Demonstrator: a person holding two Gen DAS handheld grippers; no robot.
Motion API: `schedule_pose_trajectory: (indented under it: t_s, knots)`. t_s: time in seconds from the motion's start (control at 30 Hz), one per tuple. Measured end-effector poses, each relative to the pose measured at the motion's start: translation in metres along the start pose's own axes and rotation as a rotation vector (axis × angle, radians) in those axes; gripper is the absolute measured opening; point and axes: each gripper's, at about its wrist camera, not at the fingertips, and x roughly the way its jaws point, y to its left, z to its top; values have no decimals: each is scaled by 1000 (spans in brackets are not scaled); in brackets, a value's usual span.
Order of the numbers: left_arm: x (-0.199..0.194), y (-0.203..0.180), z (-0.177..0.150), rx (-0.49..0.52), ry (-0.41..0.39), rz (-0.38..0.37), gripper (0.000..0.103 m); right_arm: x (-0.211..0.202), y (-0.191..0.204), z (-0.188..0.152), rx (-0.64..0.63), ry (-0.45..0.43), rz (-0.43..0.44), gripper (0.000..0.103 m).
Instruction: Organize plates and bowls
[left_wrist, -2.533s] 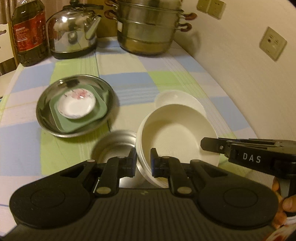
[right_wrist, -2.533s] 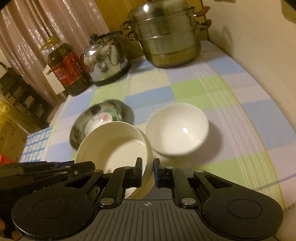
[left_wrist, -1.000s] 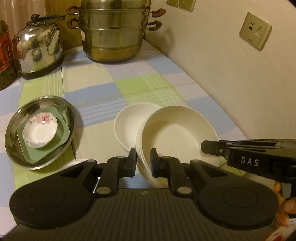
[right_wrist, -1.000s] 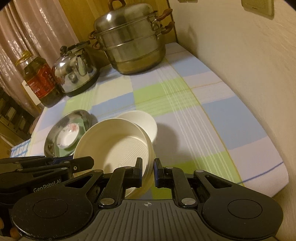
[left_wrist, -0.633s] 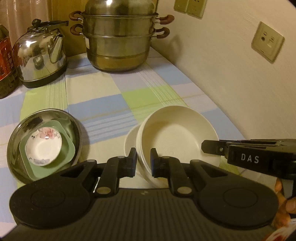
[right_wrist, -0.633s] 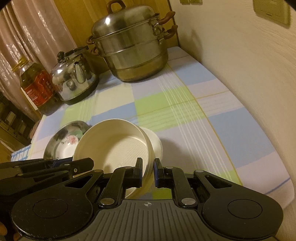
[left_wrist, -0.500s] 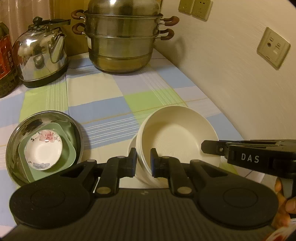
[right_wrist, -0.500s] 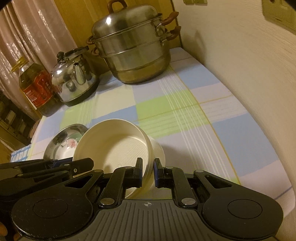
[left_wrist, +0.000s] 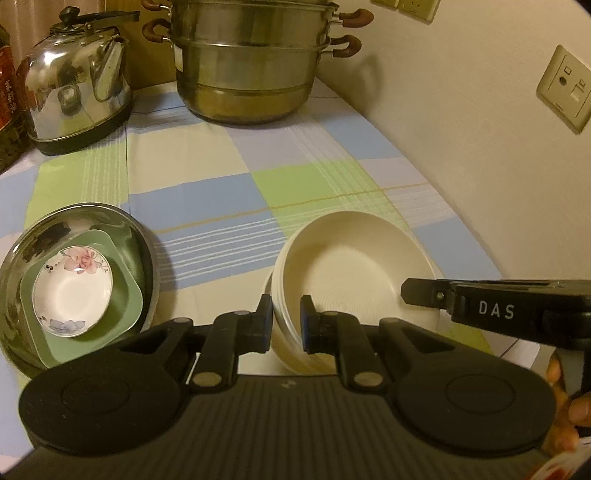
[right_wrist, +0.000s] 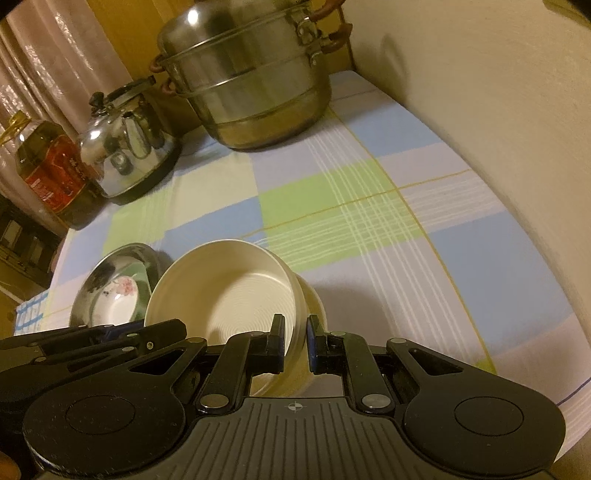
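A home kitchen: steamer pot (left_wrist: 247, 70), kettle (left_wrist: 74, 88) and oil bottle (right_wrist: 51, 173) on a checked tablecloth (left_wrist: 207, 192)

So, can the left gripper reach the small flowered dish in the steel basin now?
Probably not: the left gripper is shut on the cream bowl, though the flowered dish lies uncovered.

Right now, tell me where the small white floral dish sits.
In the left wrist view, the small white floral dish sits at left on a green square plate inside the steel basin.
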Motion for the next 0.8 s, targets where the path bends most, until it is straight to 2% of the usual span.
schedule_pose_trajectory:
  t_s: [0.53, 0.8]
  knots:
    - [16, 6, -1, -39, 54, -18, 14, 12, -8, -1, 48, 22, 3, 12]
    - [11, 6, 1, -47, 38, -14, 17, 8, -10, -1, 55, 12, 6, 12]
